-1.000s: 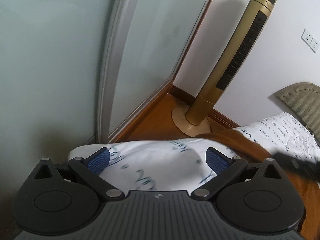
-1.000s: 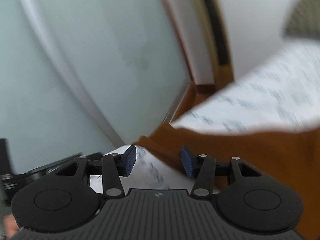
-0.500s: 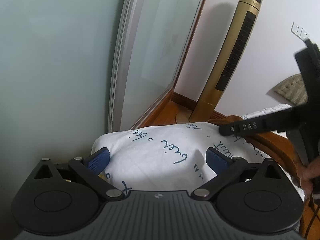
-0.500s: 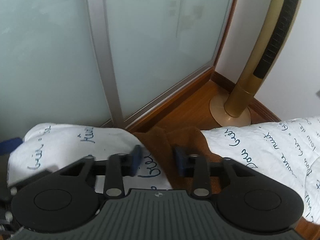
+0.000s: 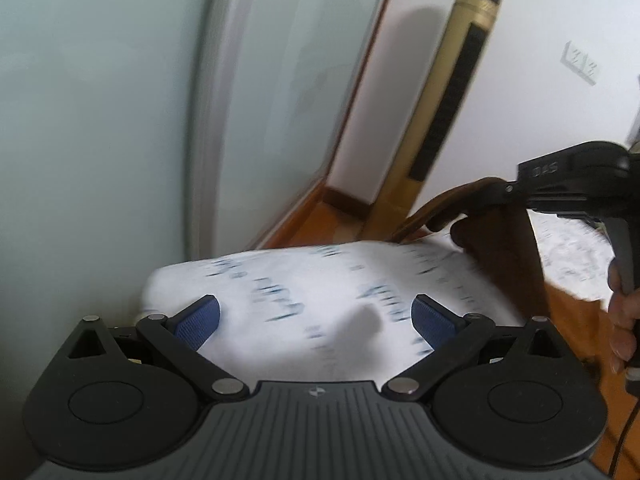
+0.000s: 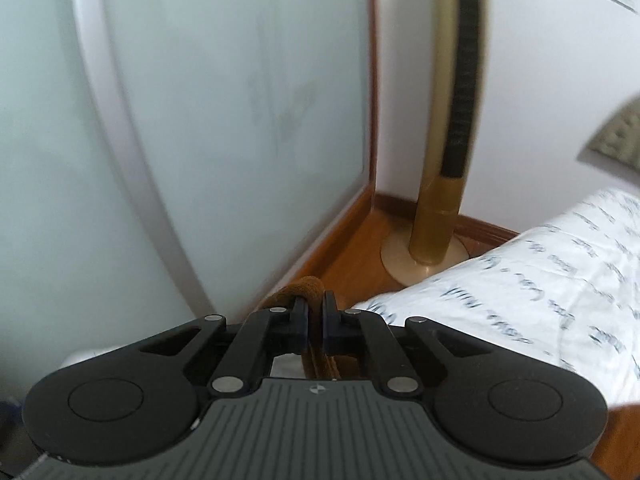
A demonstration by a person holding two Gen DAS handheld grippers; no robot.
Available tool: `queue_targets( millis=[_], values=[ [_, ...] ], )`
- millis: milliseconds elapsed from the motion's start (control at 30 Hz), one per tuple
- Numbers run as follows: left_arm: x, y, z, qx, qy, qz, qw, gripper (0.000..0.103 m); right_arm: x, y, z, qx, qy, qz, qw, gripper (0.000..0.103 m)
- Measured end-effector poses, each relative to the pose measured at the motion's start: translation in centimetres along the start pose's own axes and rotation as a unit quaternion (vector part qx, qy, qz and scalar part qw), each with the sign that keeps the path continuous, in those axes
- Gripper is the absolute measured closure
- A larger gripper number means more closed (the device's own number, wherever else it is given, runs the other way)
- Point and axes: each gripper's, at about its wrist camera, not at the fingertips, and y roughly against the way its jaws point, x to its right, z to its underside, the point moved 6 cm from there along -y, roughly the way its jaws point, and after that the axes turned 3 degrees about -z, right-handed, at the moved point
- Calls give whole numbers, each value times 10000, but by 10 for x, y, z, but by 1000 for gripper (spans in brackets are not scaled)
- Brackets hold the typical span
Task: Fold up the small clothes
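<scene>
Pinching the brown cloth (image 6: 310, 286) by its edge in the closed right gripper (image 6: 315, 322) above the bed (image 5: 304, 280), left gripper (image 5: 316, 320) open and empty, likely soft, light, best gripped at corners.

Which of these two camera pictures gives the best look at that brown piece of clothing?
The left wrist view: the brown garment hangs below the right hand-held gripper, lifted over the white printed bedsheet. The right wrist view shows only a small bunched edge pinched between that gripper's closed fingers, with a strip trailing underneath.

Fan (image 6: 448, 128) behind bed (image 6: 560, 280), door (image 6: 220, 120) left.
</scene>
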Motion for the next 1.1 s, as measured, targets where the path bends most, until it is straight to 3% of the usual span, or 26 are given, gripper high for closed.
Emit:
queue_targets(
  millis=[167, 400, 500, 567, 733, 833, 967, 1100],
  values=[
    [58, -4, 13, -115, -434, 587, 9973, 0, 45, 54, 4, 560, -604, 76, 9966, 95],
    [150, -18, 38, -237, -1131, 1476, 9823, 0, 102, 119, 31, 984, -1196, 263, 9876, 95],
    [176, -13, 47, -94, -1360, 1775, 9746, 0, 120, 139, 47, 1102, -1302, 412, 9845, 95],
    [189, -20, 52, -104, -1502, 1666, 9745, 0, 130, 147, 59, 1188, -1450, 508, 9810, 95],
    [184, -43, 60, -109, -1348, 952, 9862, 0, 167, 151, 99, 1350, -2004, 838, 9668, 95],
    [176, -45, 68, 72, -1381, 748, 9876, 0, 188, 144, 129, 1011, -2315, 1091, 9614, 91],
    [176, -41, 68, 177, -1289, 755, 9886, 0, 202, 139, 163, 524, -2543, 1336, 9564, 75],
    [176, -39, 71, 129, -1246, 732, 9894, 0, 188, 156, 150, 666, -1934, 1432, 9683, 66]
  ],
)
